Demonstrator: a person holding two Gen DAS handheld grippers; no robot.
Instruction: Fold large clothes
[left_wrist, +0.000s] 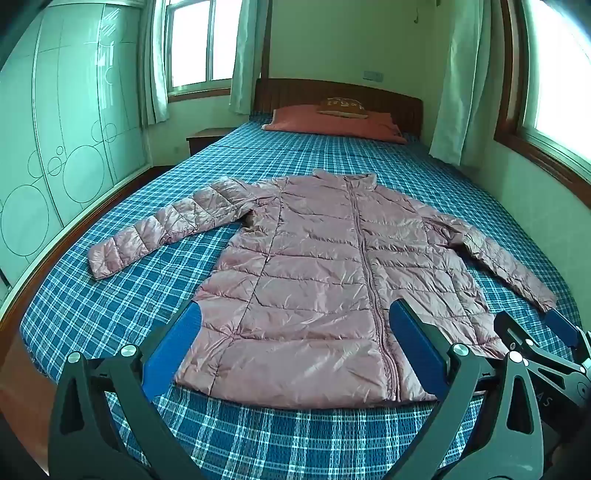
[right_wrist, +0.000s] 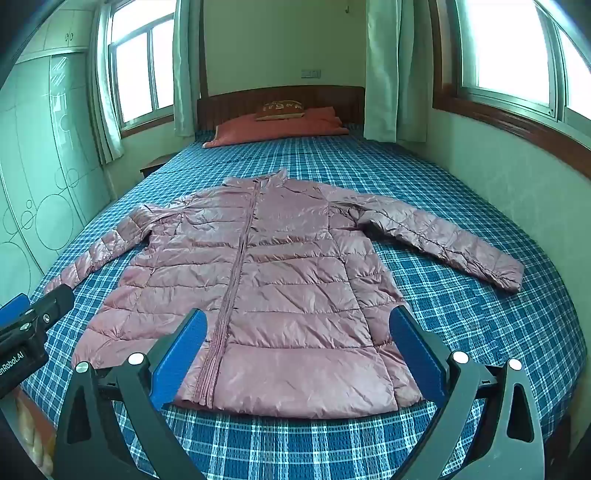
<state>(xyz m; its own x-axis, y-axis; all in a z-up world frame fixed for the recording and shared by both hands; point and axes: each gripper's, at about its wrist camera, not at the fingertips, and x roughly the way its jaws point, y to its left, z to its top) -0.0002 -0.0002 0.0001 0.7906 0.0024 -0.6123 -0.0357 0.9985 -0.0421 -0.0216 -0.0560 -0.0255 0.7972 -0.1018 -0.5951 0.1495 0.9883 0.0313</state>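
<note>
We hold the left gripper (left_wrist: 295, 347) wide open and empty above the hem of the pink quilted jacket (left_wrist: 332, 280), which lies flat, zipped, sleeves spread, on the plaid bed (left_wrist: 110, 317). Its shiny shell looks slippery, so we judge a shallow pinch could slide off. The right gripper (right_wrist: 299, 350) hangs equally open; uneven lifts would skew the fold.

a: what sort of place is this?
b: a bedroom in a home. there's a bed (right_wrist: 461, 295) with a blue plaid sheet, a wooden headboard (right_wrist: 280, 99) and a reddish pillow (right_wrist: 280, 129).
a: anything else?
b: curtained windows (right_wrist: 140, 70), a glass-fronted wardrobe (left_wrist: 66, 122), a small nightstand (left_wrist: 203, 138).
</note>
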